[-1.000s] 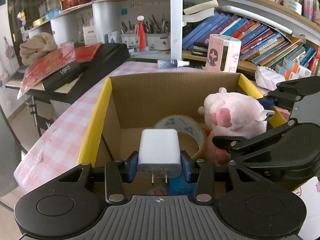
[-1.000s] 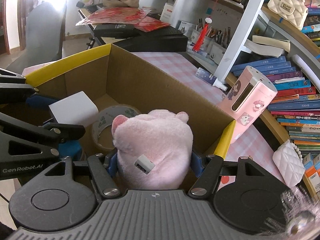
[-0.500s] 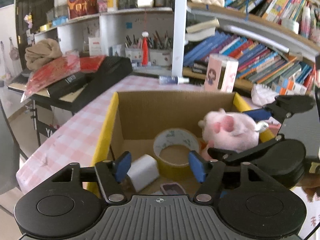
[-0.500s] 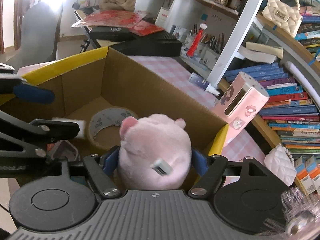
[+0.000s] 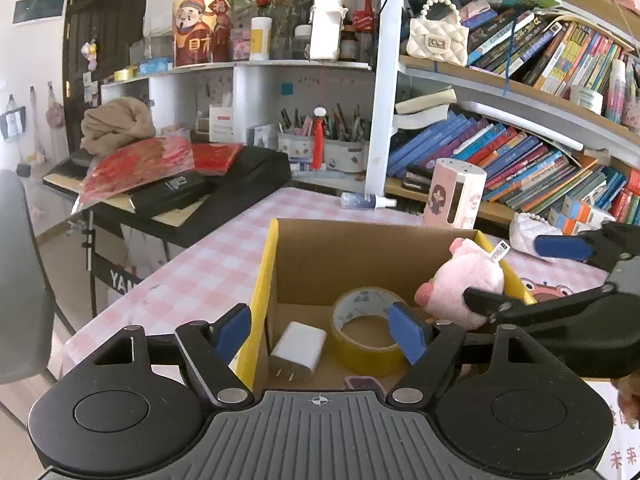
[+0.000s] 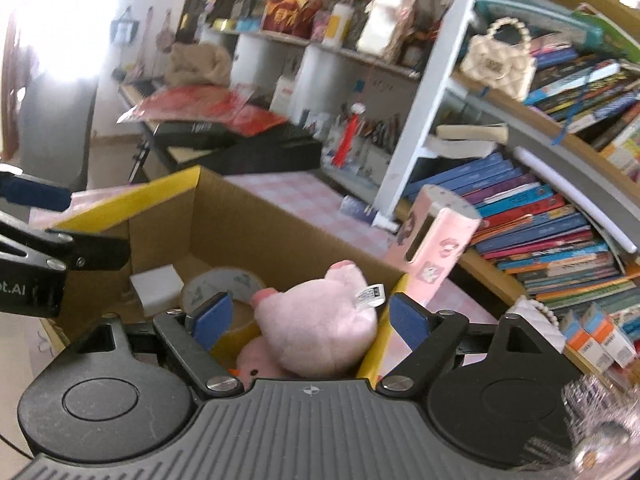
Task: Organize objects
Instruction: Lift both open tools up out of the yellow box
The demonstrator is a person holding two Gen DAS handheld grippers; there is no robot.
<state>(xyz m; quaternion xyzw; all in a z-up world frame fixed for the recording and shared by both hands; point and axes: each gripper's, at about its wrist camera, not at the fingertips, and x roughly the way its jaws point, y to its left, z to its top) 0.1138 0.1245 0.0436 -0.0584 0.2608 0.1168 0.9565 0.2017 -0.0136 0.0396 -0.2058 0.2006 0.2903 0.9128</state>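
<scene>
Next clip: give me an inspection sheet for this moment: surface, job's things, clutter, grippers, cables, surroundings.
Surface: pink checked tablecloth on the table.
Job's things: cardboard box holds a white charger, a tape roll and a pink plush pig against the right wall.
Clutter: spray bottle, pink dispenser and white quilted purse behind the box.
Grippers: left gripper open, empty, above the box; right gripper open, fingers either side of the pig.
Cables: nothing seen.
Surroundings: bookshelves, keyboard under red packets.
</scene>
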